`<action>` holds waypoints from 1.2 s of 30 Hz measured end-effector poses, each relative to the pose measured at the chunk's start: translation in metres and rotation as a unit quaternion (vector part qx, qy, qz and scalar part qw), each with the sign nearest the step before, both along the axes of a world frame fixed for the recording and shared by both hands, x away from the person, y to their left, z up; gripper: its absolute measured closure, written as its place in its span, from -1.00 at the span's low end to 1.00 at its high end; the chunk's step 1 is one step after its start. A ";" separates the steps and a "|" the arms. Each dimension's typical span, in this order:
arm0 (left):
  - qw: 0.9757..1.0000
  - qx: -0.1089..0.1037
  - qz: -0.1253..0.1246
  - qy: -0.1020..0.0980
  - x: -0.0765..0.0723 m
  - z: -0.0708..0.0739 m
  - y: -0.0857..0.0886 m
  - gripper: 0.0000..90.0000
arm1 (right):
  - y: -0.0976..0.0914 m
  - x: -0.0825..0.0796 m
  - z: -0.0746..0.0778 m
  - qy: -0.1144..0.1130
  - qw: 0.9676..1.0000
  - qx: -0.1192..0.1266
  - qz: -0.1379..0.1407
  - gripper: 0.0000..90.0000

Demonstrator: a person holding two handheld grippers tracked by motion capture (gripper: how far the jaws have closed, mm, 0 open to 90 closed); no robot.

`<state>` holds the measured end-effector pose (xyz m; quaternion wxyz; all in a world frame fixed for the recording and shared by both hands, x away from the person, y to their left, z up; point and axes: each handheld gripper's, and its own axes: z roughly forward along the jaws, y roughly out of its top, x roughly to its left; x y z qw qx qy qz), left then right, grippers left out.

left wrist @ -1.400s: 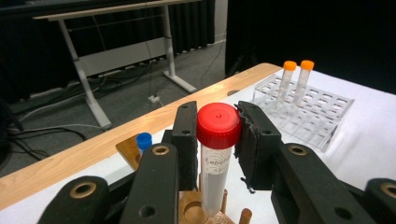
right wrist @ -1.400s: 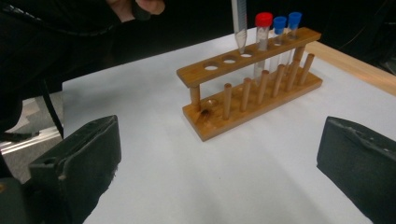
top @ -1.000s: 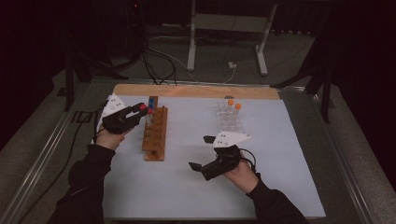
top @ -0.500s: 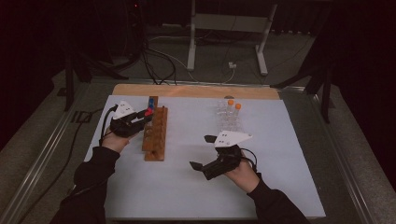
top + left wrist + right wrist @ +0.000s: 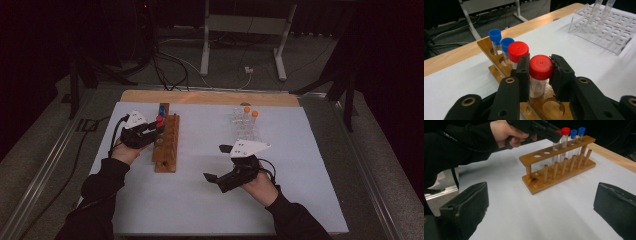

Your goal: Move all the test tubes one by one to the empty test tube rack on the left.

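A wooden tube rack (image 5: 167,145) stands left of centre on the white sheet. Two blue-capped tubes (image 5: 499,40) and a red-capped tube (image 5: 517,51) stand in its far holes. My left gripper (image 5: 540,66) is shut on another red-capped tube (image 5: 541,67), just below the cap, with the tube upright and its lower end down in the rack (image 5: 564,173). In the high view the left gripper (image 5: 150,131) sits at the rack's left side. My right gripper (image 5: 214,162) rests to the right with jaws wide open and nothing between them (image 5: 541,207).
A clear plastic rack (image 5: 245,127) with two orange-capped tubes (image 5: 251,112) stands at the back right of the sheet. A wooden strip (image 5: 210,96) runs along the table's far edge. A metal frame and cables lie on the floor behind.
The left gripper has come down and slightly toward the person with the red-capped tube, bringing it into the wooden rack. The right gripper has not moved.
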<state>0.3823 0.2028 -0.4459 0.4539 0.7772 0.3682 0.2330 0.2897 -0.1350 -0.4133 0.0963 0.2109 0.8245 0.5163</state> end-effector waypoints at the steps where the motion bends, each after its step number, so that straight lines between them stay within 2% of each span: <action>1: 1.000 -0.001 0.000 0.000 0.000 0.000 0.000 0.58 | 0.000 0.000 0.000 0.000 1.000 -0.001 0.000 -0.99; 5: 1.000 -0.006 -0.001 0.005 0.000 0.000 0.001 0.57 | 0.000 -0.001 0.000 0.000 1.000 0.000 0.002 -0.99; 7: 1.000 -0.009 -0.004 0.014 0.001 -0.001 0.002 0.55 | 0.000 -0.001 0.001 -0.001 1.000 0.002 0.001 -0.99; 10: 1.000 0.000 -0.011 0.016 0.000 -0.003 -0.001 0.39 | -0.002 0.000 0.002 -0.003 1.000 0.004 -0.002 -0.99; 14: 1.000 0.003 -0.008 0.010 -0.005 0.004 -0.004 0.13 | -0.006 0.001 0.005 -0.009 1.000 0.007 -0.009 -0.99; 20: 1.000 -0.008 -0.015 -0.005 -0.020 0.017 -0.005 -0.20 | -0.019 0.003 0.015 -0.026 0.999 0.014 -0.028 -0.99; 23: 0.999 -0.021 -0.026 -0.008 -0.027 0.023 -0.006 -0.47 | -0.029 0.007 0.020 -0.044 0.998 0.016 -0.038 -0.99; 27: 0.998 -0.039 -0.046 -0.001 -0.036 0.029 -0.009 -0.76 | -0.046 0.014 0.027 -0.052 0.996 0.020 -0.062 -0.99; 29: 0.996 -0.050 -0.073 0.006 -0.040 0.031 -0.010 -0.91 | -0.055 0.018 0.029 -0.055 0.995 0.020 -0.080 -0.99; 30: 0.996 -0.053 -0.077 0.007 -0.042 0.031 -0.012 -0.96 | -0.060 0.021 0.030 -0.057 0.994 0.021 -0.090 -0.99; 32: 0.994 -0.058 -0.093 0.004 -0.048 0.032 -0.013 -0.97 | -0.069 0.026 0.031 -0.055 0.992 0.015 -0.110 -0.99; 36: 0.992 -0.067 -0.106 -0.002 -0.056 0.033 -0.014 -0.99 | -0.086 0.041 0.027 -0.054 0.988 0.014 -0.146 -0.99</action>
